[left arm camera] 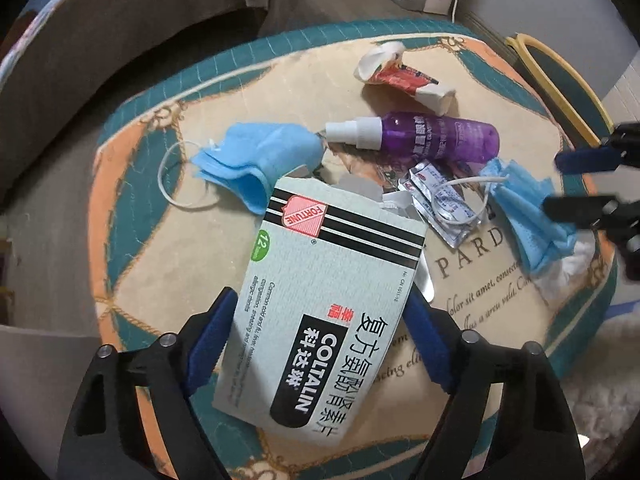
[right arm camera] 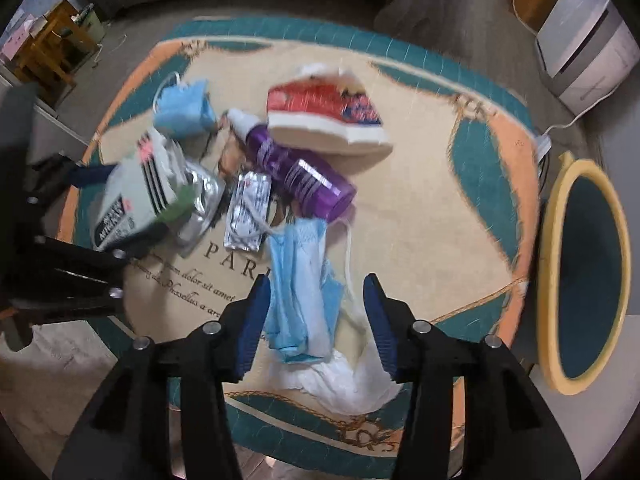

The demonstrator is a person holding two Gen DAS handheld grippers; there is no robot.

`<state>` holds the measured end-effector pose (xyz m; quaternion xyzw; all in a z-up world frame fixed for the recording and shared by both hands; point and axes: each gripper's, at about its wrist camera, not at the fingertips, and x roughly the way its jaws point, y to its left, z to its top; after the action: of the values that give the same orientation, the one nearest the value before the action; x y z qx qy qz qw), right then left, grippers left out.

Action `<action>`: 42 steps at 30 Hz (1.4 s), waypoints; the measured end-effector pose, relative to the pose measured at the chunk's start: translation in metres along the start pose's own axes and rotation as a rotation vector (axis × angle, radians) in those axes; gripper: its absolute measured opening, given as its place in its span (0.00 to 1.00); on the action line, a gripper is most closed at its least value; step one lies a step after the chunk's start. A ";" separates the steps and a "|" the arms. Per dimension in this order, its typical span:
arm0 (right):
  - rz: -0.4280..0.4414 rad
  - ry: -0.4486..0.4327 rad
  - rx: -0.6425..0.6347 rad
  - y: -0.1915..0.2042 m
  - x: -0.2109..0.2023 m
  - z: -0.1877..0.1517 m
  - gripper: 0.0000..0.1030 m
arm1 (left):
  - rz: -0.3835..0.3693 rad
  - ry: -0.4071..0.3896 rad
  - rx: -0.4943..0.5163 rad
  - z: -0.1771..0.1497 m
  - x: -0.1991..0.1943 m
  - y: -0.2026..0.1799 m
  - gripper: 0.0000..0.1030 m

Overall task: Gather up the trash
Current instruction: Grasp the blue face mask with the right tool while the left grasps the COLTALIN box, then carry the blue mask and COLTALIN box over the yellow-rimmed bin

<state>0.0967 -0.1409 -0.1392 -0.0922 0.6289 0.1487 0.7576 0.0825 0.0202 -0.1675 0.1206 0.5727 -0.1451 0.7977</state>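
My left gripper (left arm camera: 320, 316) is shut on a grey-green Coltalin medicine box (left arm camera: 324, 300), held above a round patterned rug (left arm camera: 160, 248); the box also shows in the right wrist view (right arm camera: 132, 196). My right gripper (right arm camera: 316, 312) is open, its fingers either side of a crumpled blue face mask (right arm camera: 300, 300) lying on a white tissue (right arm camera: 344, 384). It shows at the right edge of the left wrist view (left arm camera: 560, 184). Also on the rug lie a purple spray bottle (left arm camera: 428, 136), a second blue mask (left arm camera: 256, 160), a foil blister pack (left arm camera: 440, 200) and a crushed red-and-white carton (left arm camera: 404, 76).
A yellow-rimmed bin (right arm camera: 588, 280) with a dark inside stands just right of the rug. A white appliance (right arm camera: 588, 40) with a cable stands at the back right. A grey sofa (left arm camera: 100, 40) lies behind the rug. Wooden furniture (right arm camera: 48, 48) is at far left.
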 end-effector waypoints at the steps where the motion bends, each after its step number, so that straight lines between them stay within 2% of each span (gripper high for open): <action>1: 0.006 0.018 0.004 0.000 0.005 -0.001 0.47 | -0.003 -0.002 -0.007 0.000 -0.004 0.000 0.78; 2: 0.001 0.032 -0.003 0.001 0.009 -0.002 0.44 | -0.002 -0.009 -0.013 0.000 -0.008 0.000 0.78; 4: -0.009 0.037 -0.021 0.002 0.011 -0.002 0.09 | 0.001 -0.020 -0.017 0.000 -0.018 -0.001 0.77; 7: 0.000 0.009 -0.007 0.000 -0.001 0.000 0.10 | -0.011 -0.056 -0.040 0.000 -0.038 -0.002 0.76; 12: 0.023 -0.113 0.014 -0.005 -0.048 0.005 0.10 | -0.029 -0.144 -0.057 0.006 -0.081 -0.014 0.76; 16: -0.020 -0.223 -0.012 -0.006 -0.085 0.005 0.09 | -0.044 -0.240 -0.050 0.018 -0.119 -0.028 0.76; 20: -0.043 -0.303 0.010 -0.028 -0.117 0.009 0.09 | -0.037 -0.292 -0.004 0.033 -0.142 -0.053 0.76; 24: -0.066 -0.366 0.078 -0.069 -0.140 0.005 0.09 | -0.041 -0.321 0.044 0.047 -0.158 -0.079 0.76; 28: -0.053 -0.414 0.161 -0.112 -0.158 -0.003 0.10 | -0.058 -0.333 0.082 0.062 -0.165 -0.107 0.76; 32: -0.093 -0.442 0.206 -0.147 -0.168 -0.011 0.09 | -0.064 -0.339 0.124 0.077 -0.162 -0.137 0.76; 42: -0.097 -0.431 0.390 -0.247 -0.162 -0.049 0.10 | -0.125 -0.309 0.226 0.117 -0.132 -0.213 0.76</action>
<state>0.1092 -0.4064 -0.0013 0.0591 0.4649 0.0050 0.8834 0.0664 -0.2076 -0.0113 0.1499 0.4297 -0.2743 0.8471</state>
